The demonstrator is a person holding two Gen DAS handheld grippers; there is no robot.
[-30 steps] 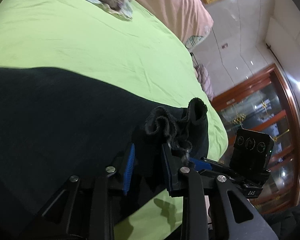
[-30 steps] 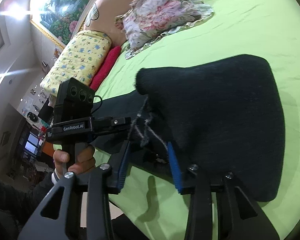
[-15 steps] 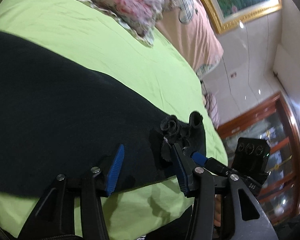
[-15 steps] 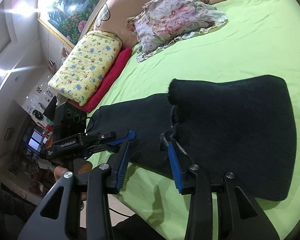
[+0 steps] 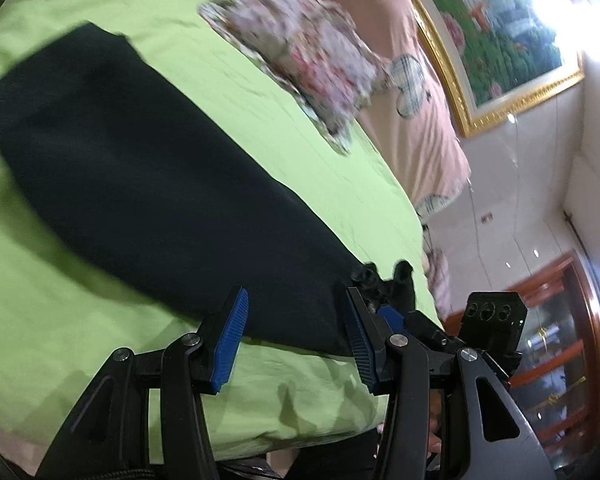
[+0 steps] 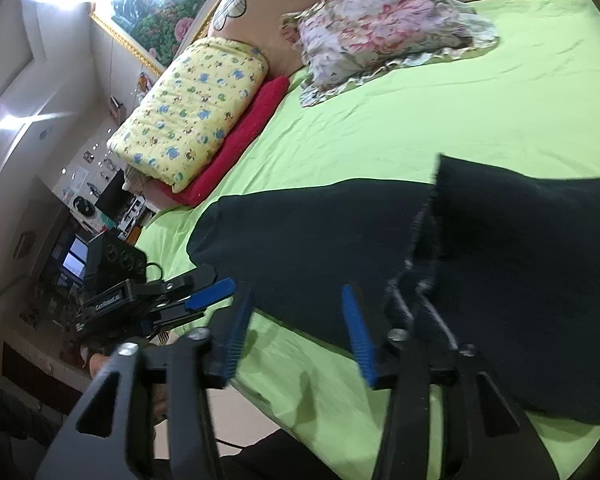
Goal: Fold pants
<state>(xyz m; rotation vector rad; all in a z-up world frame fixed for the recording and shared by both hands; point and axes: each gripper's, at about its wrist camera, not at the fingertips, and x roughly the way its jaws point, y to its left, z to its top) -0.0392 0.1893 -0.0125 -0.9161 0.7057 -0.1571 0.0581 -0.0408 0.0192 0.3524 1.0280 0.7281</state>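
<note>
- The bed (image 5: 112,344), under a lime-green sheet, is the largest thing we see, and it carries everything else; both views show it.
- One pair of black pants (image 5: 148,184) lies folded on the sheet near the bed's near edge. In the left wrist view its long axis runs from the upper left down to the lower right, where a bunched end sits by our grippers. In the right wrist view (image 6: 332,248) we see one layer lapped over another on the right, with a pale drawstring trailing at the overlap.
- We count one floral pillow (image 6: 384,28) near the head of the bed, well apart from the pants; both views show it.
- Only the right wrist view shows the one yellow patterned quilt (image 6: 192,112) folded on top of one red cushion (image 6: 240,140) at the bed's far left edge.
- One gold-framed painting (image 5: 496,28) hangs above the headboard; only the left wrist view shows the wooden cabinet with glass doors (image 5: 560,360).
- Our left gripper (image 5: 296,344) is spread, with nothing pinched; its pads stand over the edge of the pants without pressing on it.
- Our right gripper (image 6: 296,332) is opening, its pads apart above the pants' edge and green sheet; no cloth is pinched between them.
</note>
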